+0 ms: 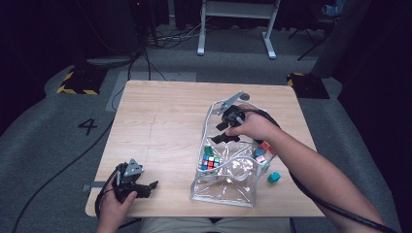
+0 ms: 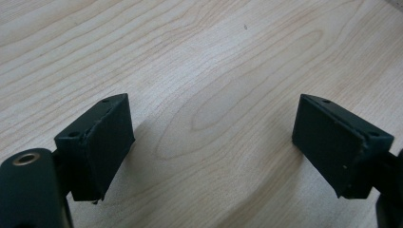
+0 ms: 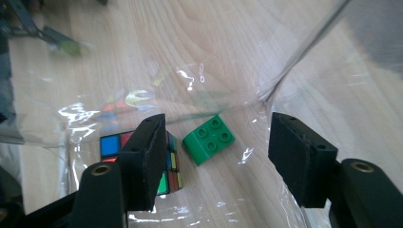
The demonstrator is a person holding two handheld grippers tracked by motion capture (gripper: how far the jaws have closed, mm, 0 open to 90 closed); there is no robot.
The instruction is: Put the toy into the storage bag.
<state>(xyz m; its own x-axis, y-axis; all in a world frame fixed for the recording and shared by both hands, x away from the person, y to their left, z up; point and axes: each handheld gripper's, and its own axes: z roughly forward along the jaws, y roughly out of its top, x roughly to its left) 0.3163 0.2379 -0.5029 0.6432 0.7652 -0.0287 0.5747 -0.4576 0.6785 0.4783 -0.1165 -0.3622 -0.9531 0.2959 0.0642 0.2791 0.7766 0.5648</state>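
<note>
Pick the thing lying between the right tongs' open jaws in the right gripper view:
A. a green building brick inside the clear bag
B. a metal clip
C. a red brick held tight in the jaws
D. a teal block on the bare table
A: the green building brick lies loose inside the clear bag, beside the colour cube, with the right tongs standing open around it and touching nothing.

Green brick [image 3: 209,138] lies flat inside clear pouch [image 1: 228,187].
</note>
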